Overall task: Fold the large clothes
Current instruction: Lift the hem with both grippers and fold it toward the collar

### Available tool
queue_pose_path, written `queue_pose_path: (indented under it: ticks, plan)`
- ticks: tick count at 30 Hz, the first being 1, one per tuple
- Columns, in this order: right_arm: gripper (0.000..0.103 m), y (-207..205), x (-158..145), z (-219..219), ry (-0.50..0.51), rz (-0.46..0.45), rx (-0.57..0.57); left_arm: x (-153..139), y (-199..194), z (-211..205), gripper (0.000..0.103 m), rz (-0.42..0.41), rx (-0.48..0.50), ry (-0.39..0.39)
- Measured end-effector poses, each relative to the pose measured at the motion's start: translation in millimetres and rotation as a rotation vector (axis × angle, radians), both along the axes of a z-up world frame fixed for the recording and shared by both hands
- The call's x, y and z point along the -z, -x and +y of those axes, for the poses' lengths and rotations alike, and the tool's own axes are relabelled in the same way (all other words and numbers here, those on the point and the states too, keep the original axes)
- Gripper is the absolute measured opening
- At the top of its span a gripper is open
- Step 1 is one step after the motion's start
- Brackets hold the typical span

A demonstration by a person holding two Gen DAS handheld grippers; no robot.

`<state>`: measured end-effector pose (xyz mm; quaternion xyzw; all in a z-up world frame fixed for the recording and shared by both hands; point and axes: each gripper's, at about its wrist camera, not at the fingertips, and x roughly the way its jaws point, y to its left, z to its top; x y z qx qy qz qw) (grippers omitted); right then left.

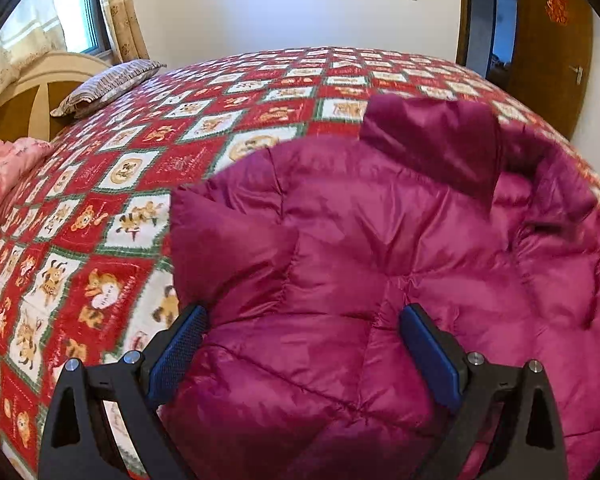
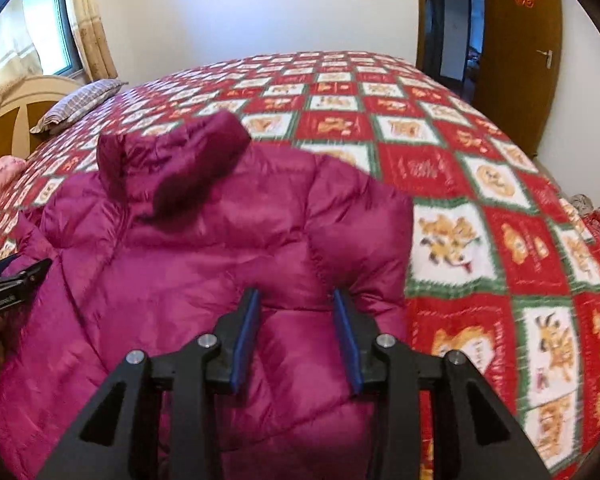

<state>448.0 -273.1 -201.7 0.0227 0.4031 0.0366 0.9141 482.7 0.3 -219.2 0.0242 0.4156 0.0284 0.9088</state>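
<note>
In the left wrist view the left gripper (image 1: 300,316) fills the bottom of the frame, its blue-padded fingers (image 1: 180,344) spread wide. Puffy fabric bulges in the gap, yet the pads do not look pressed into it, so nothing appears clamped. In the right wrist view the right gripper (image 2: 296,300) sits at lower centre with its jaws parted to a moderate width, over the quilted surface rather than pinching it.

Beneath both tools lies the magenta down jacket (image 1: 380,248), spread on the bed. Its darker collar (image 1: 432,140) stands up at the upper right of the left view and at the upper left of the right view. The jacket covers the lower right of the left view and the lower left of the right view.

Around it stretches the red, white and green patchwork bedspread (image 2: 480,208). A striped pillow (image 1: 112,84) lies at the upper left by the cream headboard (image 1: 40,76). A wooden door (image 2: 516,40) stands at the upper right.
</note>
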Motion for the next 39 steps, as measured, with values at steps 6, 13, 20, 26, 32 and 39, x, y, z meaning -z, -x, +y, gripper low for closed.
queue_pose_path:
  ticks: [6,13,20,26,32,39]
  plan:
    - [0.042,3.4,10.4,-6.7,-0.047,-0.019,0.003,6.0,1.9,-0.8,0.101,-0.007,-0.016,-0.001]
    - [0.042,3.4,12.3,-1.5,-0.026,-0.023,0.003,10.7,-0.9,3.7,0.102,0.008,-0.016,0.042]
    - [0.042,2.2,13.7,-0.7,-0.018,-0.019,0.003,11.8,-1.1,2.7,0.102,0.01,-0.016,0.038]
    - [0.042,2.1,14.4,-1.2,-0.016,-0.021,0.004,13.0,-1.4,2.6,0.102,0.008,-0.019,0.035]
    - [0.042,2.6,14.3,-0.9,-0.015,-0.02,0.003,13.8,-1.6,2.9,0.102,0.012,-0.017,0.038]
    - [0.043,1.2,2.4,-1.4,0.007,0.013,-0.024,-17.4,-7.4,5.1,0.102,0.056,-0.004,0.026]
